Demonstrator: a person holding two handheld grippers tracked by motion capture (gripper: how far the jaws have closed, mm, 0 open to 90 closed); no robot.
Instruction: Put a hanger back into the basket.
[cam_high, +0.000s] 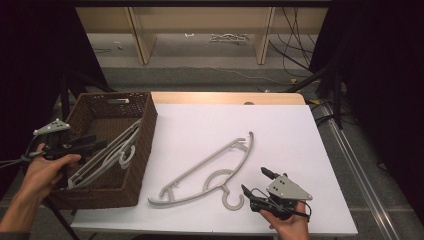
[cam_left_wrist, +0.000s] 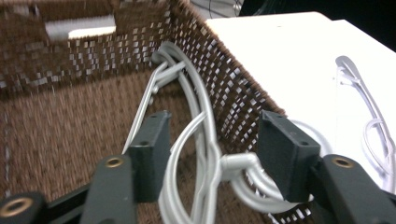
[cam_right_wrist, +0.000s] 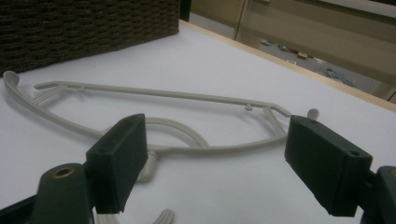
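Hangers are being gathered into the wicker basket, going by how things lie: a bundle of grey hangers rests inside it, leaning on the wall nearest the white table, while one more hanger lies flat on that table.

In the left gripper view, the left gripper stands with its jaws parted over the bundle. The hangers' bars and hooks pass between the two pads, but neither pad presses on them; there is a gap on both sides. I read this as a release: the bundle lies in the basket on its own and that hand has nothing left to carry.

The right gripper waits near the table's front edge, jaws wide apart and empty. Seen from its own camera, the loose hanger lies just ahead of the pads, its hook end curling in close below the left-hand pad and its long bar stretching away beyond both.

The step in hand looks like the change from dropping off to the next pick-up. What the next move calls for, I think, is a short advance of the right gripper so that the thin bar or the neck by the hook sits squarely between the pads, low enough to catch a piece lying flat, then a firm squeeze. The left gripper should lift clear of the hooks so none snags.
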